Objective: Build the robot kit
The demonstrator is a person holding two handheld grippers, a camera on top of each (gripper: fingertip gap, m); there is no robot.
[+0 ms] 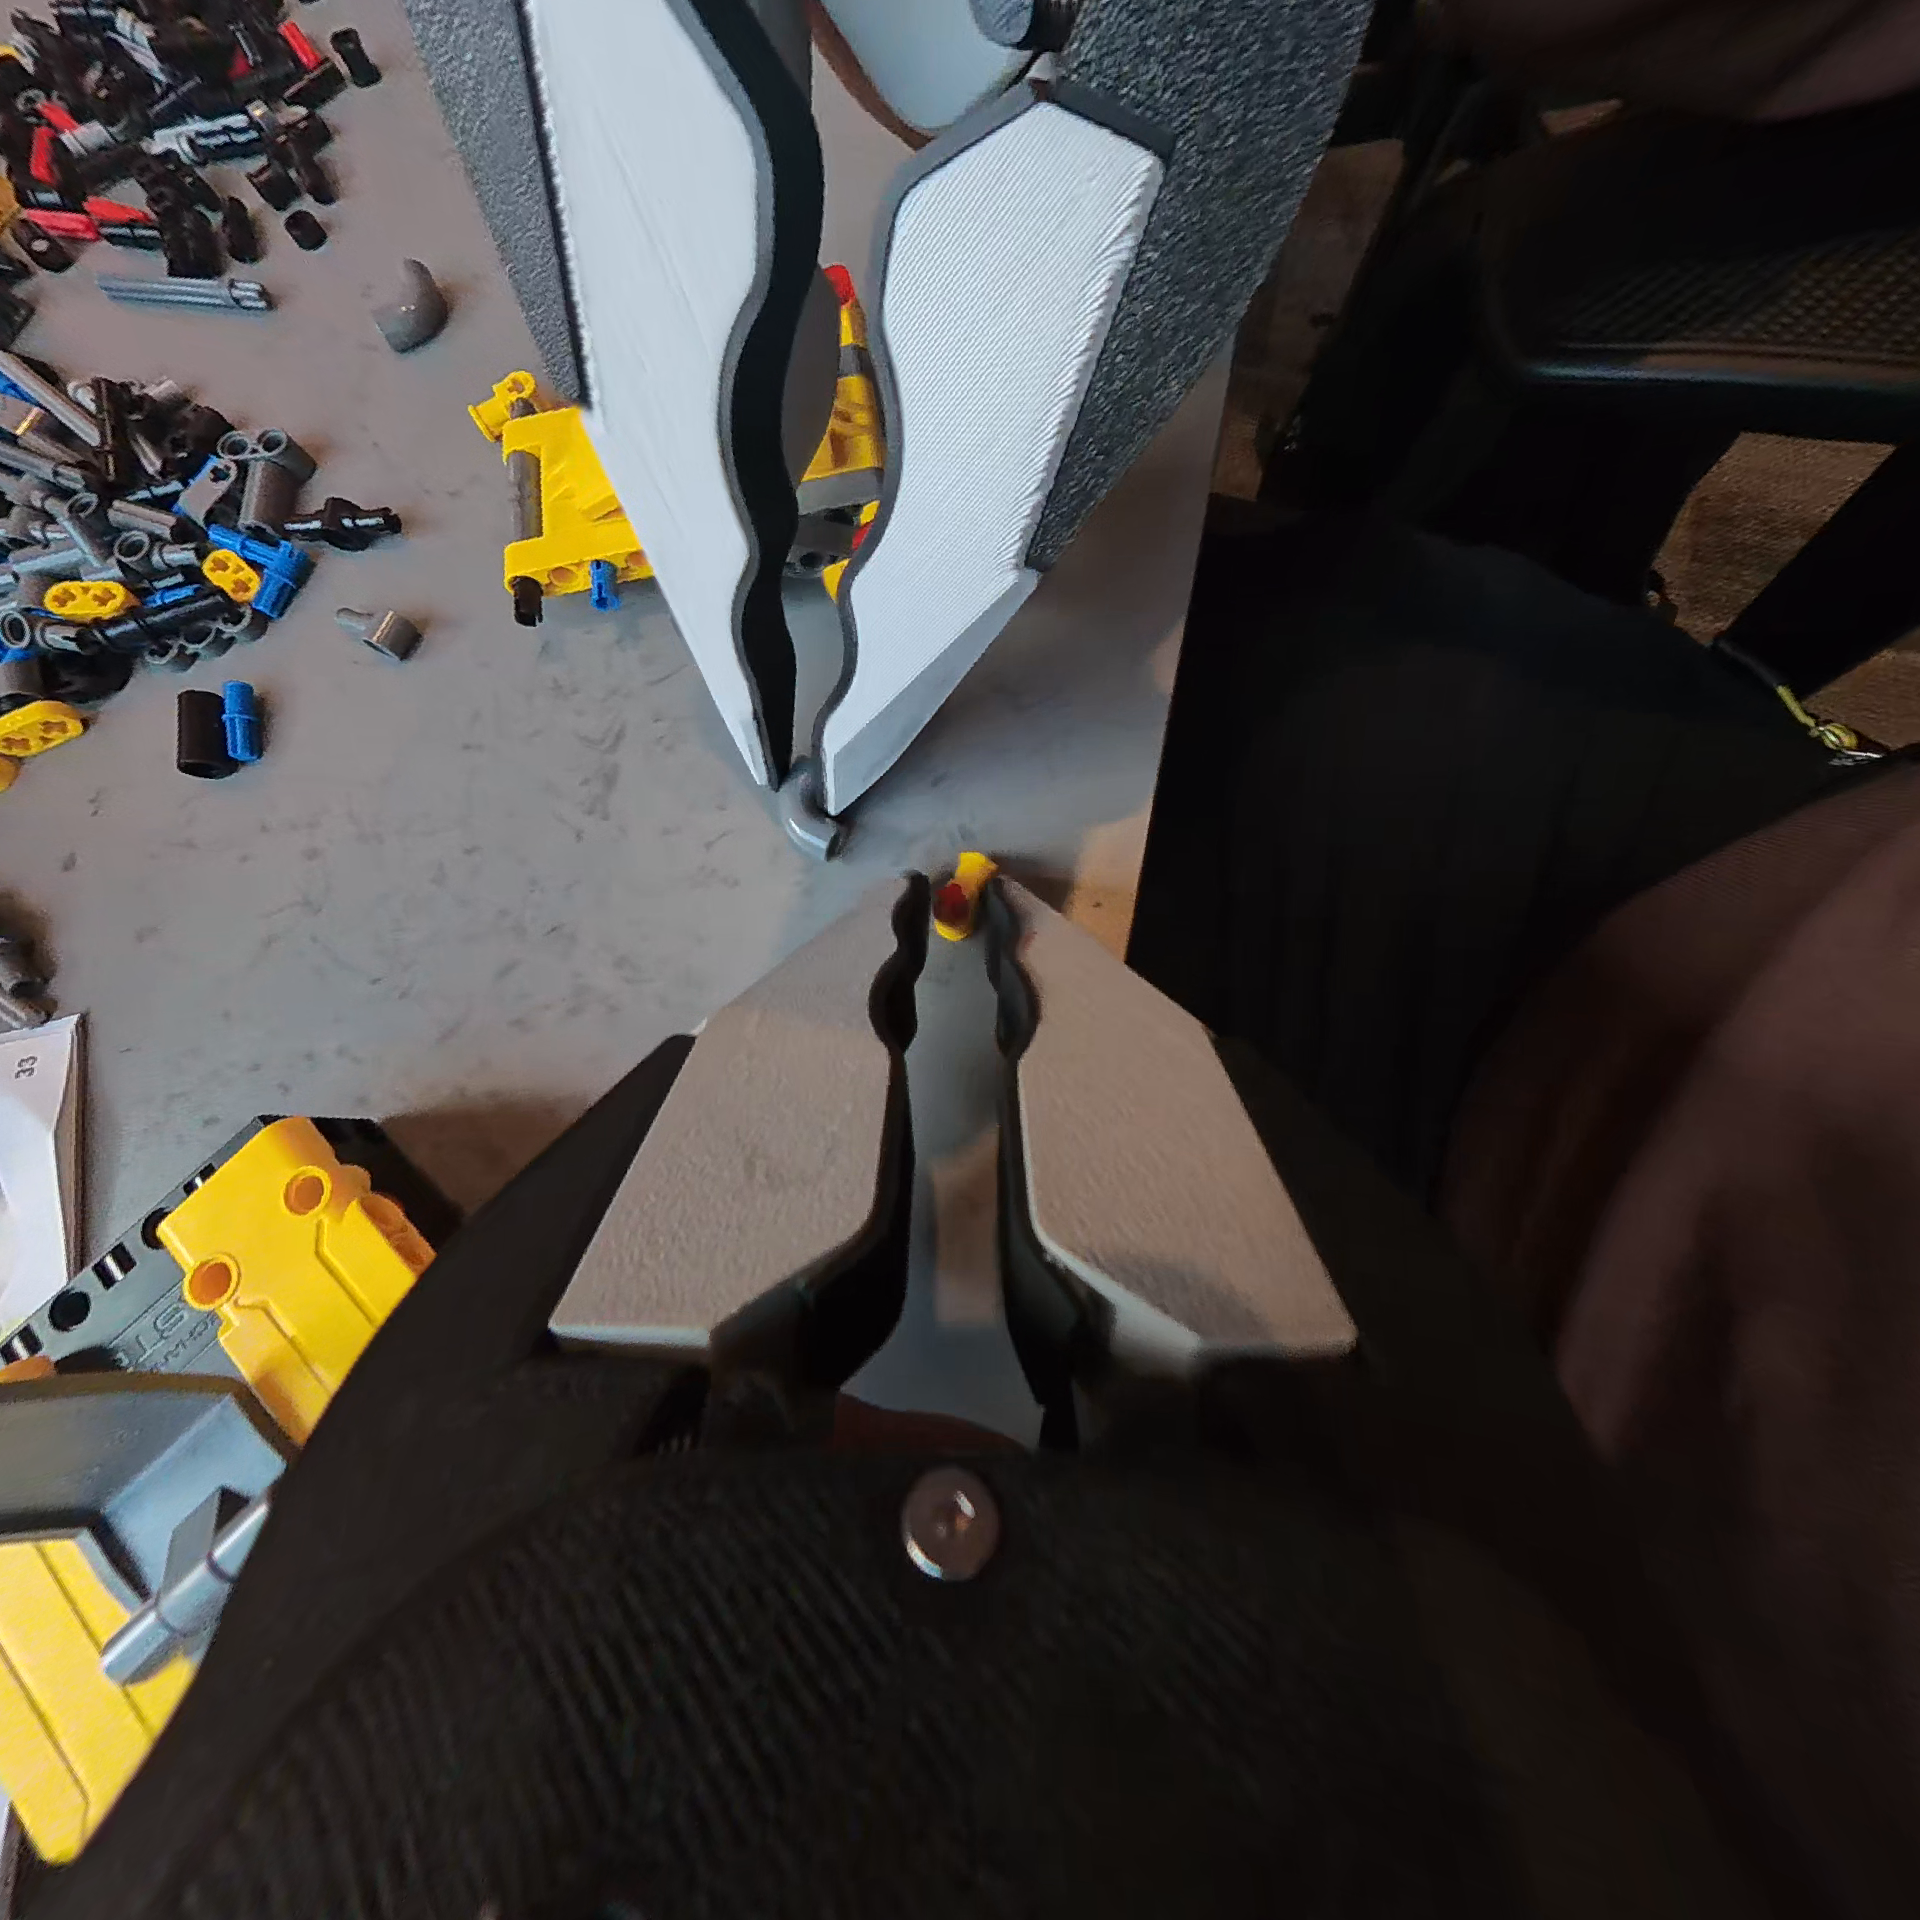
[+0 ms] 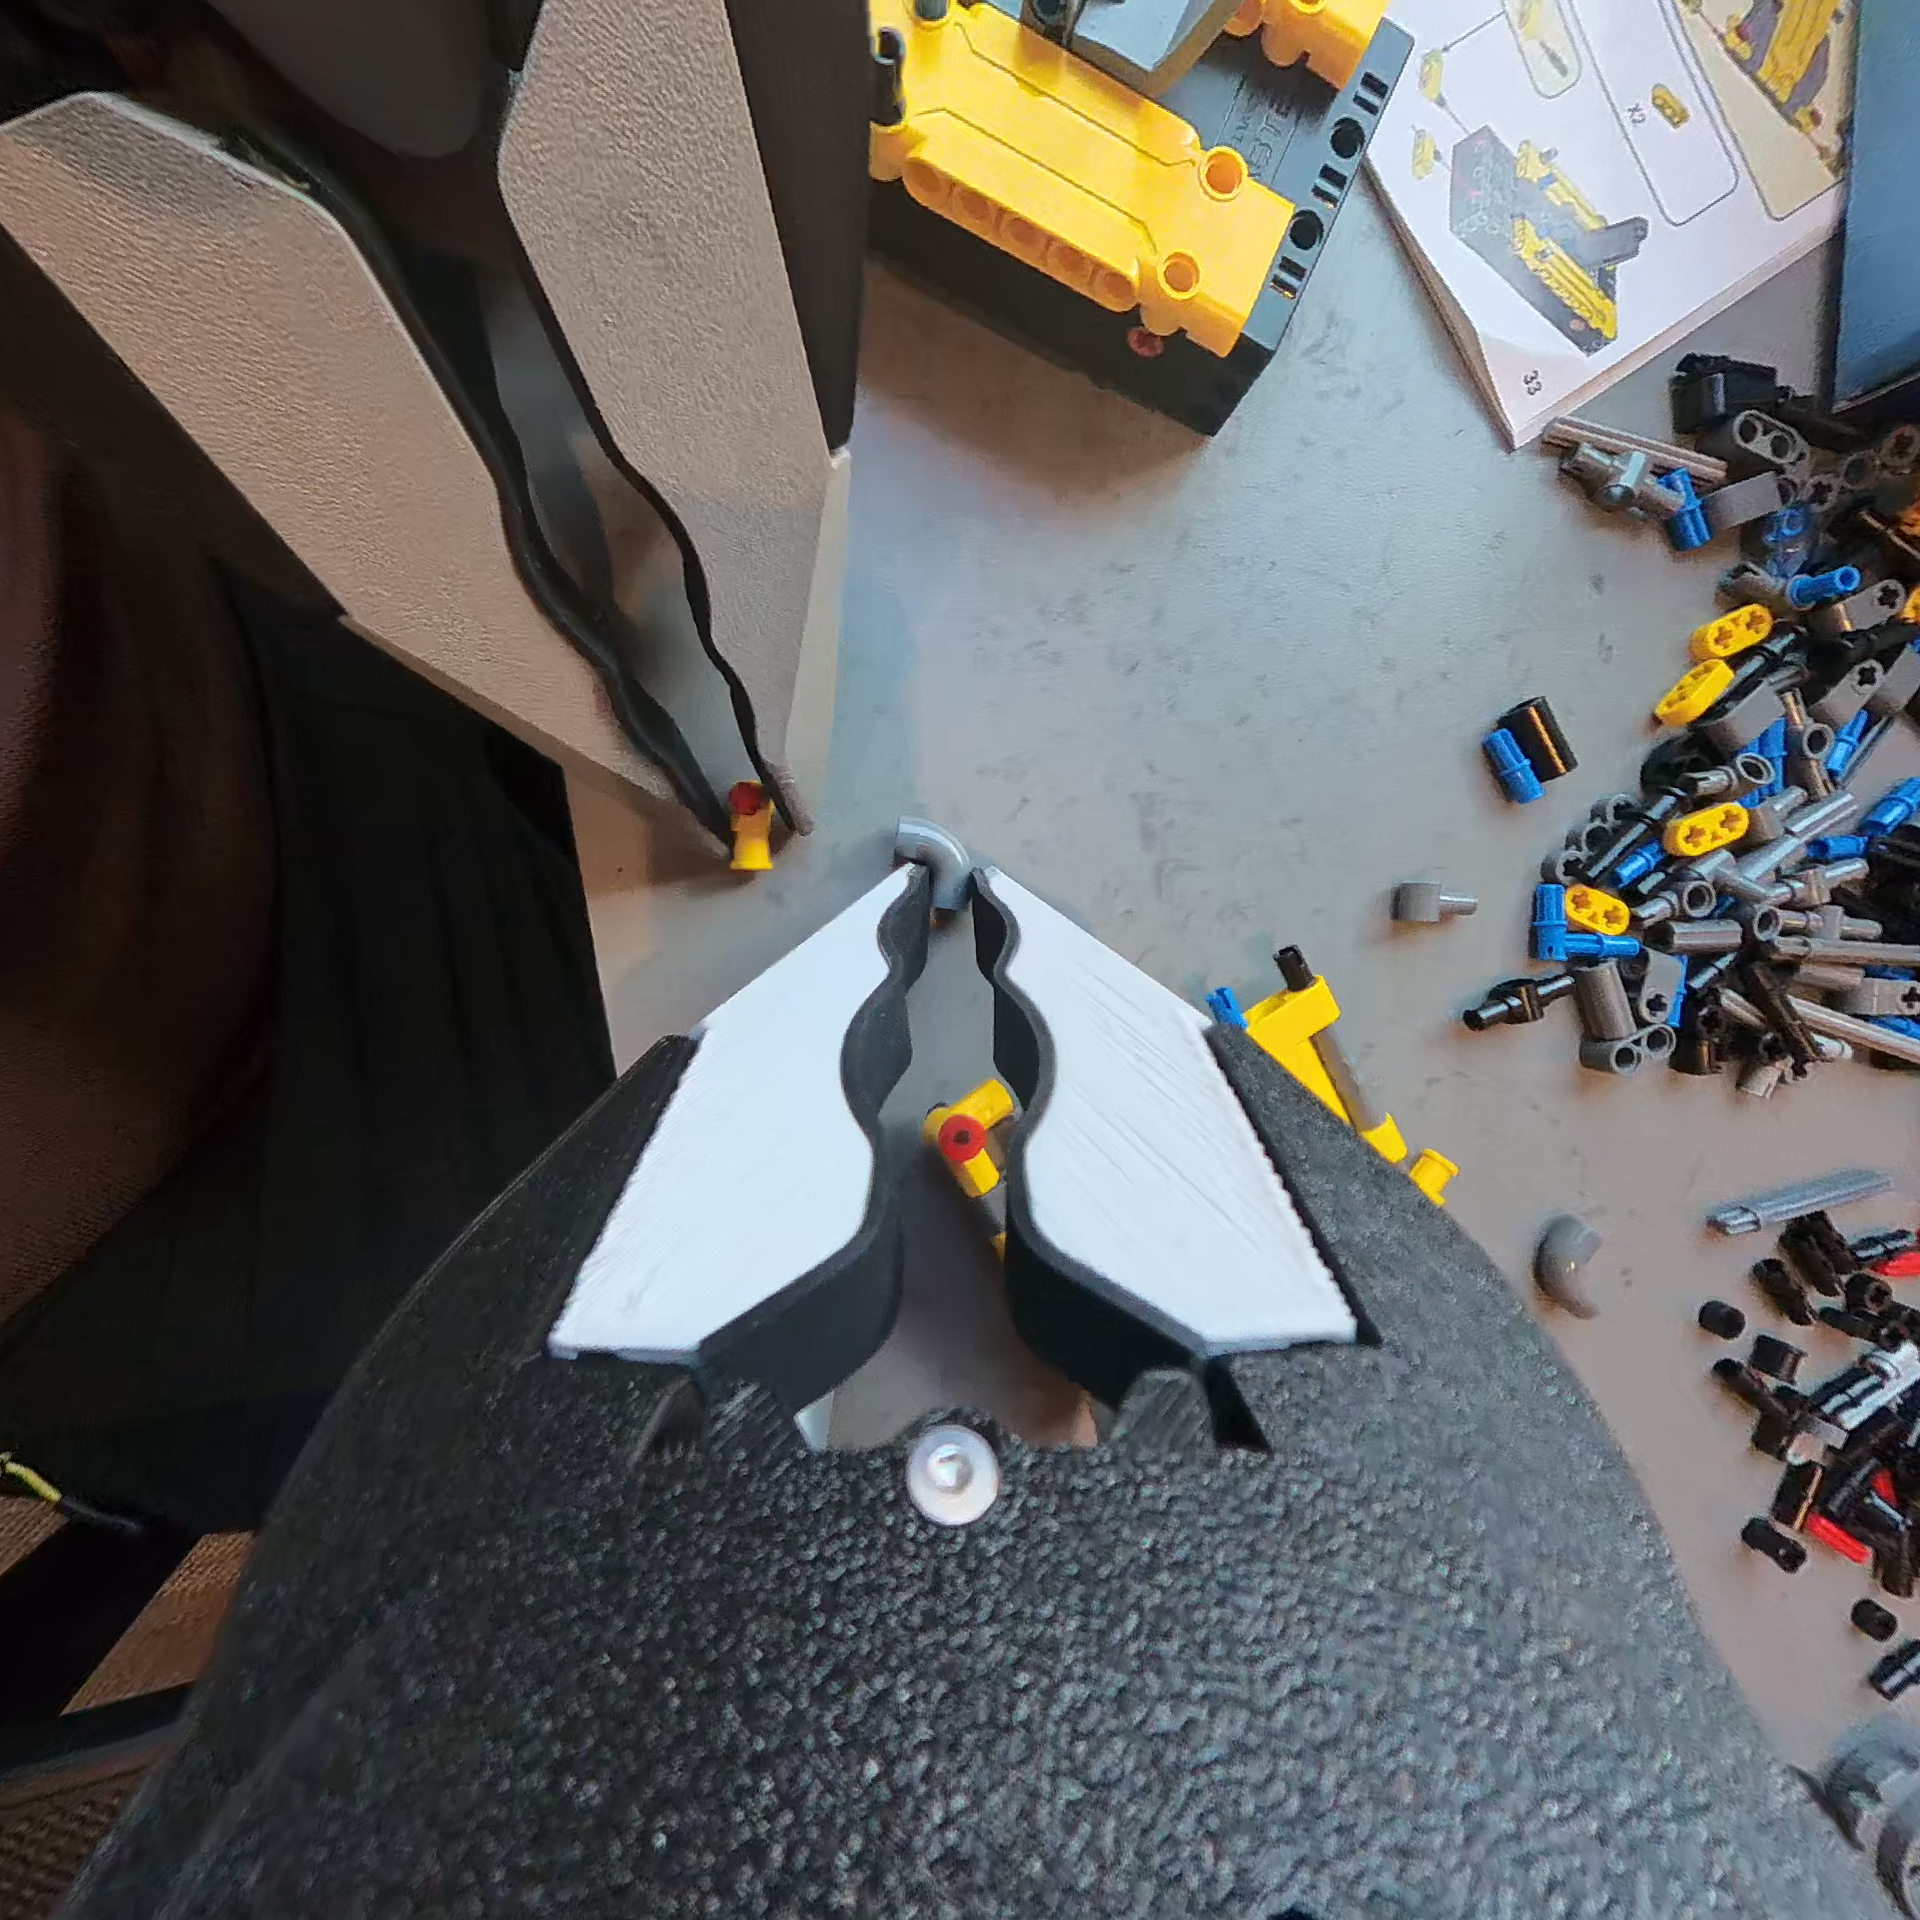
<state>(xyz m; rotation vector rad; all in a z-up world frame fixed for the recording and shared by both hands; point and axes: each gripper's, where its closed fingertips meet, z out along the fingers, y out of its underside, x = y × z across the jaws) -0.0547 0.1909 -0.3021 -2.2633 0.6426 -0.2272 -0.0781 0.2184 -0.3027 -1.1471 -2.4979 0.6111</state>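
The left gripper (image 1: 954, 896) is pinching a small yellow piece (image 1: 960, 906) with a red pin, its jaws clenched on it near the table (image 1: 416, 883) edge. The right gripper (image 2: 948, 883) is gripping a grey elbow (image 2: 932, 854) at its tips, jaws closed on it, just beside the yellow piece, the two tips nearly meeting. A yellow frame (image 2: 1314, 1049) is lying under the right gripper. A yellow model (image 2: 1091, 208) and a booklet (image 2: 1621, 208) are sitting farther off, and a parts pile (image 2: 1766, 883) is spreading along the table
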